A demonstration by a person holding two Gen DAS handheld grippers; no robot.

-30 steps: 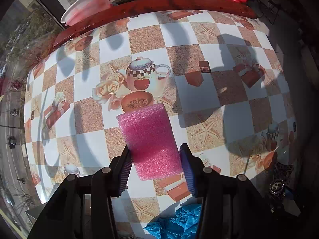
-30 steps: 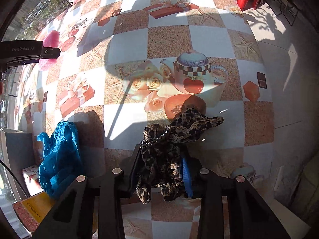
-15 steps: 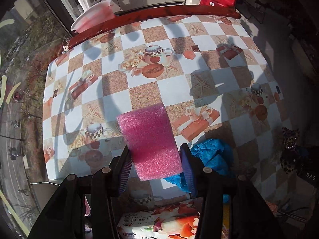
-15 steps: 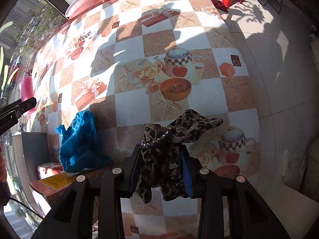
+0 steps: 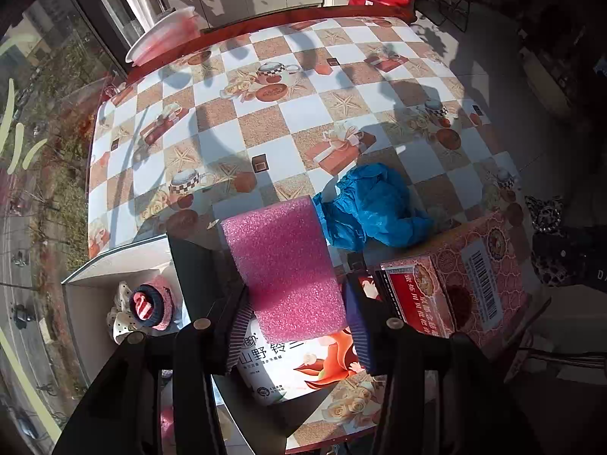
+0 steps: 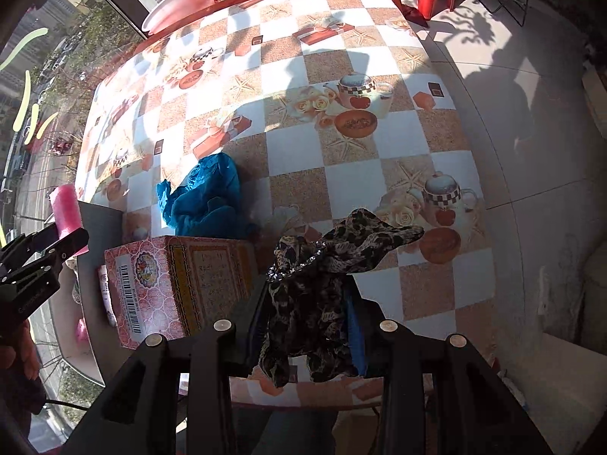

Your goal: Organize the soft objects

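- Left hand-held gripper (image 5: 296, 322) is clamped on the pink foam (image 5: 284, 261), above the worktop (image 5: 303, 113) edge: light, squashy, best held mid-sides.
- Right hand-held gripper (image 6: 307, 318) pinches the leopard cloth (image 6: 322, 276): limp, trailing, best bunched.

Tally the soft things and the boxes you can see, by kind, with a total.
Pink foam pads: 1
Blue cloths: 1
Leopard-print cloths: 1
Soft items in the open box: cannot count; a red-and-navy roll shows
Printed boxes: 2
Total counted: 5
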